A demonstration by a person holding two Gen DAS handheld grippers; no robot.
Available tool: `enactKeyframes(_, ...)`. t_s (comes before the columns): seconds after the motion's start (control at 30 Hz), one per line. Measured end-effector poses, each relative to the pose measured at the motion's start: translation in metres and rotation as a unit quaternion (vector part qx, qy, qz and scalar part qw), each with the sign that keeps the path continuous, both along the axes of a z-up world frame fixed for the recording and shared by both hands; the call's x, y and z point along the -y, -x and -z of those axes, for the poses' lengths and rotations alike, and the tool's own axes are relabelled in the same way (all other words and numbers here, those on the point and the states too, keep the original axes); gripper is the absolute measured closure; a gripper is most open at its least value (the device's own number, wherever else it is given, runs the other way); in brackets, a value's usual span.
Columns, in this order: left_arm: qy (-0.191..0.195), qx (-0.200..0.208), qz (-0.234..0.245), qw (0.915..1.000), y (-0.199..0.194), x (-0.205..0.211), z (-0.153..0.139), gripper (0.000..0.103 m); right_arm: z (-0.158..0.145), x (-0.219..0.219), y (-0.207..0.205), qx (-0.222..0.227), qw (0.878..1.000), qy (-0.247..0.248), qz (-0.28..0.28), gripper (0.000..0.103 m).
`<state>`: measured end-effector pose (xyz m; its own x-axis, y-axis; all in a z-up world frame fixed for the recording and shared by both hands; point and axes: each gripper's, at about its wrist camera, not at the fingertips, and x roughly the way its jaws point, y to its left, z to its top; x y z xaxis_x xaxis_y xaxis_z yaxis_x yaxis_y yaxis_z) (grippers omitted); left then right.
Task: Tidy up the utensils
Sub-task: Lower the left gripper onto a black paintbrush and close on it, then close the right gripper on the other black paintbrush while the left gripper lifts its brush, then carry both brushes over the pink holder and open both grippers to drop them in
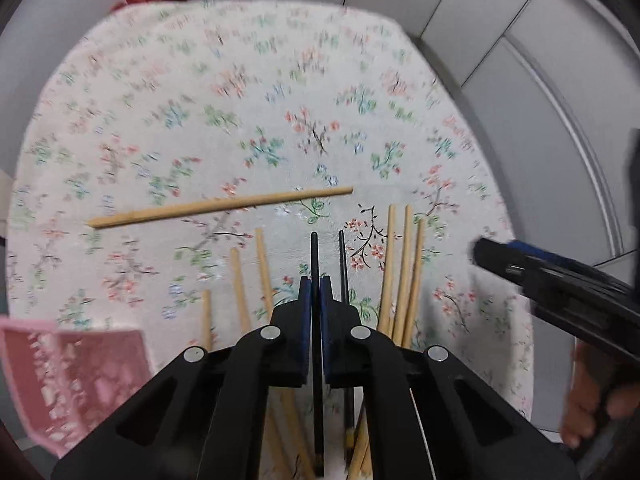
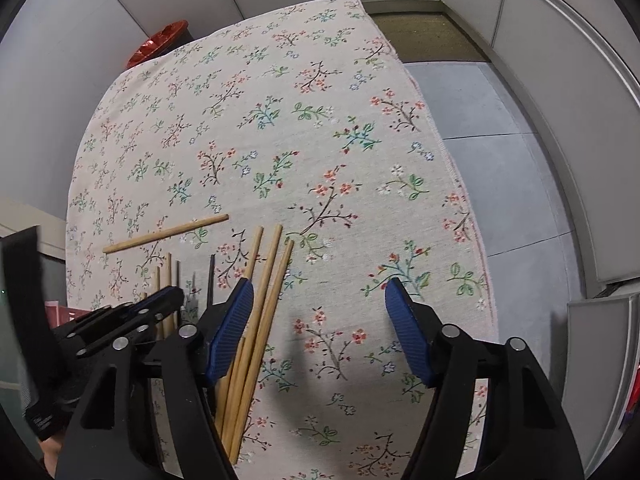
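Left claw point(image 1: 315, 300) clamped tight on one black chopstick point(image 1: 315, 256), pinched partway along its length, probably to lift it clear of the rest. Just beside it, a second black chopstick point(image 1: 342, 264), with wooden chopsticks point(image 1: 404, 272) fanned on either side near the front edge of the table point(image 1: 240, 100). One stray wooden chopstick point(image 1: 220, 205) lying crosswise further in. Right claw point(image 2: 318, 304) spread wide, gripping nothing, poised beside three wooden sticks. Pink basket point(image 1: 76, 376) at the front left corner, contents impossible to make out.
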<state>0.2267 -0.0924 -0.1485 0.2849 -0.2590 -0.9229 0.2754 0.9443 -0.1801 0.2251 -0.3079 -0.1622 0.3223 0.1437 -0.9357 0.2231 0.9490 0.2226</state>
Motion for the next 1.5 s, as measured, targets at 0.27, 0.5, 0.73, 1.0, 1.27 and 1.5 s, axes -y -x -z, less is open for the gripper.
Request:
enactKeyframes(0.27, 0.023, 0.050, -0.008, 0.9984, 0.033, -0.041, -0.044, 0.099, 0.018, -0.034, -0.012, -0.013, 0.998, -0.047, -0.030, 0.063)
enactKeyframes(0.5, 0.030, 0.076, -0.007, 0.9966, 0.050, -0.064, -0.062, 0.099, 0.033, -0.083, -0.024, -0.030, 0.996, -0.046, -0.073, 0.073)
enactKeyframes(0.73, 0.029, 0.081, -0.008, 0.9963, 0.054, -0.073, -0.062, 0.099, 0.055, -0.110, -0.032, -0.054, 0.994, -0.009, -0.098, 0.083)
enactKeyframes(1.0, 0.032, 0.104, -0.011, 0.9940, 0.066, -0.076, -0.071, 0.099, 0.051, -0.113, -0.027, -0.029, 0.994, 0.024, -0.104, 0.098)
enactKeyframes(1.27, 0.034, 0.183, -0.008, 0.9825, 0.097, -0.083, -0.119, 0.099, -0.011, -0.100, 0.004, 0.050, 0.993, -0.008, -0.110, 0.099)
enactKeyframes(1.5, 0.054, 0.259, -0.033, 0.9639, 0.117, -0.102, -0.168, 0.099, -0.083, -0.100, 0.046, 0.159, 0.979, 0.003, -0.125, 0.100)
